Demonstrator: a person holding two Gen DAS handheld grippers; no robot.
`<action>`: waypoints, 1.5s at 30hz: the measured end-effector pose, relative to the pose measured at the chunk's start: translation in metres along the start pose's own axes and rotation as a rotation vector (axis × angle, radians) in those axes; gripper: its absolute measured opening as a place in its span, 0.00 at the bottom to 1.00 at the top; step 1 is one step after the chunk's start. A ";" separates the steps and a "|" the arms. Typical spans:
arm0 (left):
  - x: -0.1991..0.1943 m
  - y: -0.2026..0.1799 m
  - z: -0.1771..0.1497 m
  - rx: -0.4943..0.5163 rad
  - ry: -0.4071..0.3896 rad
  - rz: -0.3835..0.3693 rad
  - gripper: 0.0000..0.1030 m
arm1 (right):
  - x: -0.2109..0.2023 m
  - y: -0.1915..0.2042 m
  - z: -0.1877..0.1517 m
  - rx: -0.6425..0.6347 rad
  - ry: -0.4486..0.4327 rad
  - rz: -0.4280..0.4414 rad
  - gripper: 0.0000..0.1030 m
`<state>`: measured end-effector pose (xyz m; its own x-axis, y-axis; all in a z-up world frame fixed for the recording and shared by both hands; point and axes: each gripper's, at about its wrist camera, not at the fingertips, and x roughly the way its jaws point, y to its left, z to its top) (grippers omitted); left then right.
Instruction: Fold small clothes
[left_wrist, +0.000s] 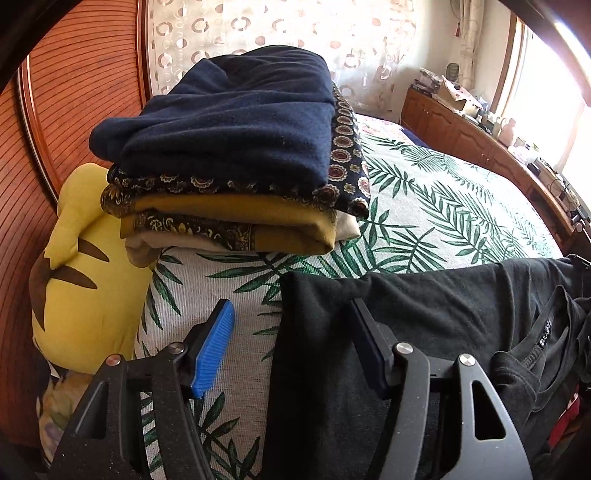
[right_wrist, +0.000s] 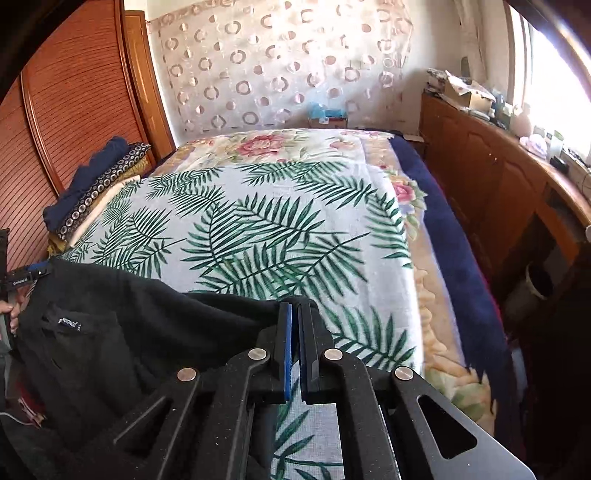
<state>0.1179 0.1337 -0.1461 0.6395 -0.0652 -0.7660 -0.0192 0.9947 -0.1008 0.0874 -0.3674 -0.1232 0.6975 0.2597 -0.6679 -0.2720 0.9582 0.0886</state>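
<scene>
While the black shirt (left_wrist: 424, 332) is lying spread on the bedspread (right_wrist: 277, 221), just in front of the folded pile (left_wrist: 229, 155), the left gripper (left_wrist: 291, 314) is standing wide with the shirt's left edge between its pads, apparently not pinched yet, and the right gripper (right_wrist: 295, 332) is sitting shut at the shirt's right edge, though whether cloth is caught between its pads cannot be told. Judged risks: the right side is pinching little or nothing and slipping on lifting; the left is closing on bedspread as well as shirt, dragging both toward the pile.
</scene>
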 end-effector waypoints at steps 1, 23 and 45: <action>0.000 0.001 0.000 0.000 0.000 0.002 0.64 | 0.001 0.001 0.000 -0.003 0.001 -0.002 0.02; 0.001 -0.013 0.005 0.100 0.018 -0.057 0.34 | 0.040 0.005 0.000 -0.088 0.136 0.094 0.33; -0.251 -0.062 0.046 0.185 -0.529 -0.219 0.06 | -0.209 0.029 0.023 -0.073 -0.454 0.083 0.07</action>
<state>-0.0059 0.0918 0.0813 0.9100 -0.2695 -0.3151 0.2601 0.9629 -0.0725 -0.0513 -0.3914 0.0361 0.8865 0.3768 -0.2684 -0.3736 0.9253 0.0650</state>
